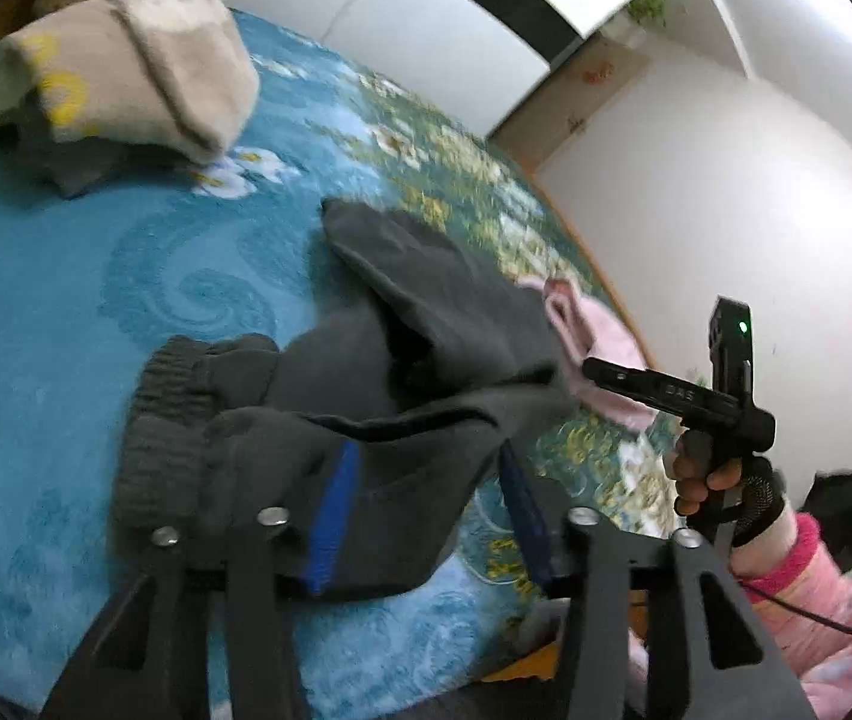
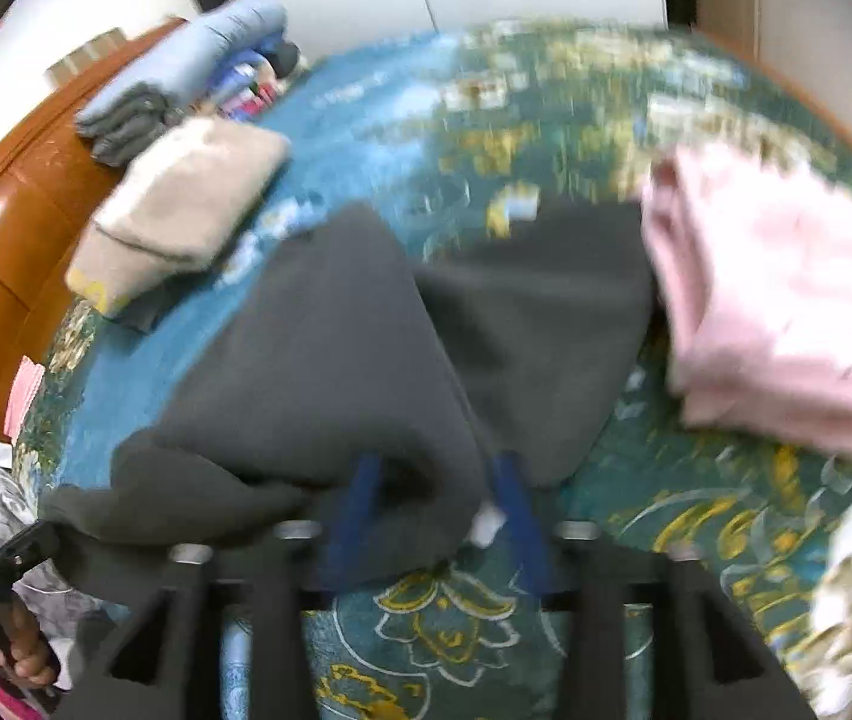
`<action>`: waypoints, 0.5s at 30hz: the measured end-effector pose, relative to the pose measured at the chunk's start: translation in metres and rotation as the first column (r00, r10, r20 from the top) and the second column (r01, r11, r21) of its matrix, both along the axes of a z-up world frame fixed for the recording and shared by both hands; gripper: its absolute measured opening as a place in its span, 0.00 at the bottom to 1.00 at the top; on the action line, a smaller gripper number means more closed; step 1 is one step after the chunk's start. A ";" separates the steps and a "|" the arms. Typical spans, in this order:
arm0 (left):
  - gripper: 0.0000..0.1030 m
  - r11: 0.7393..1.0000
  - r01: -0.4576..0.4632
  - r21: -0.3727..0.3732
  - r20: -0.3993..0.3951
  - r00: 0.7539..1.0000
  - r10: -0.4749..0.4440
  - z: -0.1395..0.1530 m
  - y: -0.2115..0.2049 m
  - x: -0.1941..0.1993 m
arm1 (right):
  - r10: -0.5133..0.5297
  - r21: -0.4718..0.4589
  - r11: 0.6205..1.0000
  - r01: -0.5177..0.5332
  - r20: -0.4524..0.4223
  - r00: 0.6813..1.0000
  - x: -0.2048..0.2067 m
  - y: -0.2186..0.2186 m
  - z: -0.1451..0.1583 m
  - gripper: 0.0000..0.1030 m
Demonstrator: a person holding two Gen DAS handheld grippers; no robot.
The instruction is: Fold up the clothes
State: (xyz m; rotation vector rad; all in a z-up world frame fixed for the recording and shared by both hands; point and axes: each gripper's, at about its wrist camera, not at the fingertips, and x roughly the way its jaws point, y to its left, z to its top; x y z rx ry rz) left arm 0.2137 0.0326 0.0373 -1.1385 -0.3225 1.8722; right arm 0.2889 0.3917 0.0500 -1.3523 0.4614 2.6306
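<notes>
Dark grey trousers (image 1: 414, 324) lie crumpled on the blue patterned bedspread (image 1: 66, 300), their ribbed band (image 1: 156, 420) nearest me on the left. My left gripper (image 1: 429, 510) is open, and a fold of the grey cloth hangs loosely between its blue pads (image 1: 336, 510). In the right wrist view the same trousers (image 2: 318, 360) spread out ahead. My right gripper (image 2: 438, 498) is also open, with a grey edge lying between its blue pads (image 2: 516, 510), which do not press on it.
A folded beige garment (image 1: 144, 60) (image 2: 180, 204) sits at the far left of the bed. A pink garment (image 1: 594, 330) (image 2: 786, 300) lies right of the trousers. Blue and grey folded clothes (image 2: 186, 60) rest by the wooden headboard (image 2: 6, 210). A hand (image 1: 702, 480) holds the other gripper.
</notes>
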 end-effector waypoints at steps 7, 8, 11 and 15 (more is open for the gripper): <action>0.57 0.948 -0.313 -0.048 0.065 0.946 0.316 -0.005 -0.064 -0.019 | 0.152 0.049 0.988 -0.149 -0.071 0.986 -0.034 -0.048 0.024 0.68; 0.57 0.934 -0.351 -0.074 0.098 0.929 0.357 -0.012 -0.070 -0.022 | 0.179 0.046 0.983 -0.176 -0.059 0.982 -0.045 -0.058 0.020 0.70; 0.57 0.910 -0.396 -0.121 0.230 0.881 0.413 -0.036 -0.080 -0.026 | 0.243 0.044 0.969 -0.242 -0.031 0.970 -0.078 -0.091 0.008 0.72; 0.58 0.909 -0.403 -0.103 0.399 0.821 0.409 -0.057 -0.088 -0.023 | 0.294 0.072 0.953 -0.294 0.018 0.956 -0.121 -0.126 -0.007 0.75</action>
